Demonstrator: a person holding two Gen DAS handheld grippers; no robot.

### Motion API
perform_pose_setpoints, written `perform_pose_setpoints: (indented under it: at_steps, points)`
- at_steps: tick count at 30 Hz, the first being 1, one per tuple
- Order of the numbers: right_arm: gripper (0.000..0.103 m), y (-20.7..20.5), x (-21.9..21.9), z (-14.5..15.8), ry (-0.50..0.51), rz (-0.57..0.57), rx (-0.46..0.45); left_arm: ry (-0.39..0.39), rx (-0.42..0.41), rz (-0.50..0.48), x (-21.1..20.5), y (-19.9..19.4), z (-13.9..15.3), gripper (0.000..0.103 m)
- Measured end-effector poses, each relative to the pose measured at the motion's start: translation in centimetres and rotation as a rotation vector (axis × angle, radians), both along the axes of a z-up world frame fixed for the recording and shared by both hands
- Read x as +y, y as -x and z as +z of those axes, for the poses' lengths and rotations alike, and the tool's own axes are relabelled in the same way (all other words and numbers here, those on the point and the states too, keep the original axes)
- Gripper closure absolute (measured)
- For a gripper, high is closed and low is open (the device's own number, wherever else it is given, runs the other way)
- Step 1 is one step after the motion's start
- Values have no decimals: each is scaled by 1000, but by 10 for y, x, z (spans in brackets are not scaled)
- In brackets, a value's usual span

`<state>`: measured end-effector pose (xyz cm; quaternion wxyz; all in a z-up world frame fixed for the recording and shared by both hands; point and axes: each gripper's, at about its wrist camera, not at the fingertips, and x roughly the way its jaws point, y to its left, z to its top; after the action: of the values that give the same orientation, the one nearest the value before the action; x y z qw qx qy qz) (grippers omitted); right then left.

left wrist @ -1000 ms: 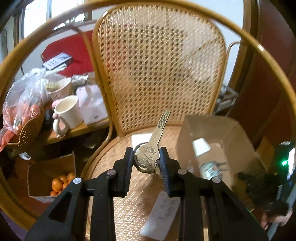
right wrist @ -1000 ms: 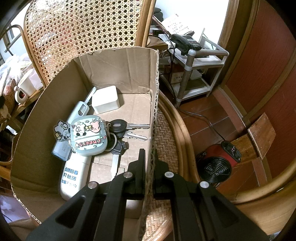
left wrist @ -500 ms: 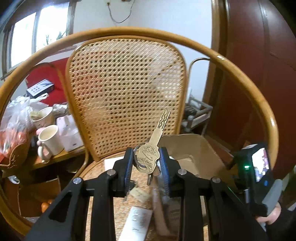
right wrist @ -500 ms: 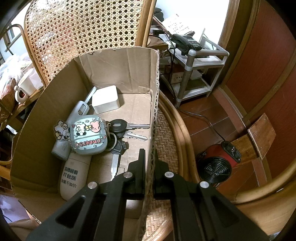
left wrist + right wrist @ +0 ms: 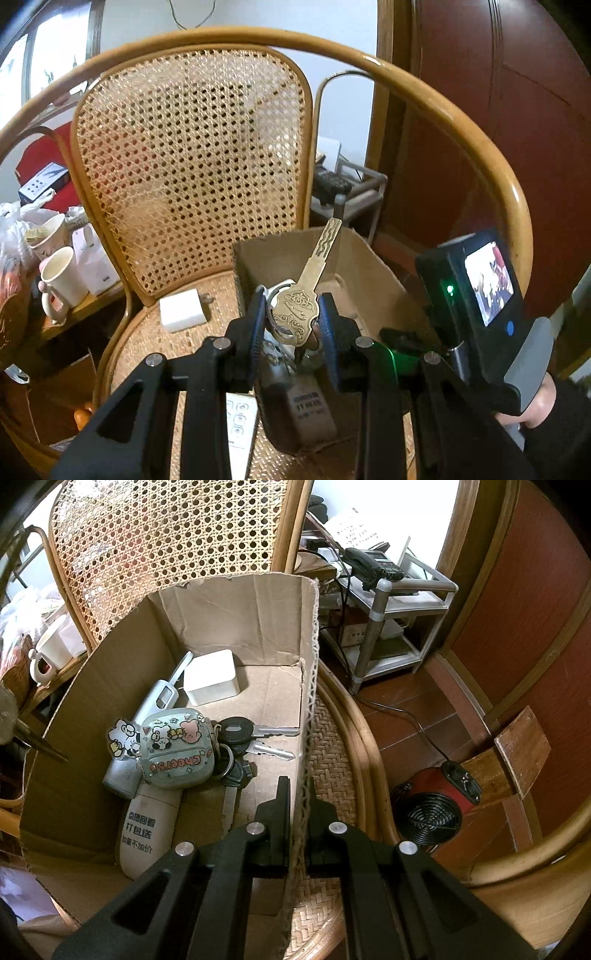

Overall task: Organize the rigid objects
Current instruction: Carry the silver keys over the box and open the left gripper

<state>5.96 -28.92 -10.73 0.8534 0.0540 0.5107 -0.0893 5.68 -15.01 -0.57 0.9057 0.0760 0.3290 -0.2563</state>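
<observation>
Cane-seat rattan chair (image 5: 192, 155) w/ curved arm rail fills both views; red-brown wood panelling at right. L gripper (image 5: 291, 317): jaws part-closed, pads pressing both sides of the ornate bow of a brass key (image 5: 314, 269), blade pointing up and away, slightly right; a ring hangs from the bow. Key is held over the near-left part of the cardboard box (image 5: 373, 288), which sits on the chair seat. R gripper (image 5: 297, 801): jaws fully closed on the box's right wall (image 5: 309, 686), one finger inside, one outside. Box contents, per R view: white square block (image 5: 210, 677) at far end; grey-white remote-type unit (image 5: 147, 775) w/ printed Chinese text lying lengthwise along the left side; cartoon "Cheers" case (image 5: 177, 753) resting on top of it w/ a small cartoon charm (image 5: 123, 736) at its left; bunch of black-headed keys (image 5: 251, 742) touching the case's right side, blades pointing toward the right wall. Outside box, L view: white plug adapter (image 5: 184, 310) on seat left of box; a flat white remote (image 5: 240, 424) on the seat nearer, partly hidden by gripper. Side table at far left w/ two cups (image 5: 62, 280). Person's hand (image 5: 535, 406) at lower right holds the R unit, its screen lit. Floor right of chair: red fan heater (image 5: 436, 805), metal shelf rack (image 5: 388, 602) w/ telephone.
</observation>
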Motion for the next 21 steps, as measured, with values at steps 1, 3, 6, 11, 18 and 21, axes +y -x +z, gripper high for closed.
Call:
perform_pose_setpoints:
  at_steps: [1,3,6,11,18,21]
  points:
    - [96,0,0,0,0,1,0,-3,9,-2,-1,0,-2,76]
    - [96,0,0,0,1,2,1,-12,25,-1,-4,0,-6,76]
    - [96,0,0,0,1,2,1,-30,37,-2,-7,-3,-11,76]
    - [96,0,0,0,1,2,1,-61,46,-8,-10,-4,-15,75]
    - [96,0,0,0,2,4,2,-70,64,4,-8,-8,-20,75]
    - [96,0,0,0,2,7,4,-82,58,8,-7,-8,-21,75]
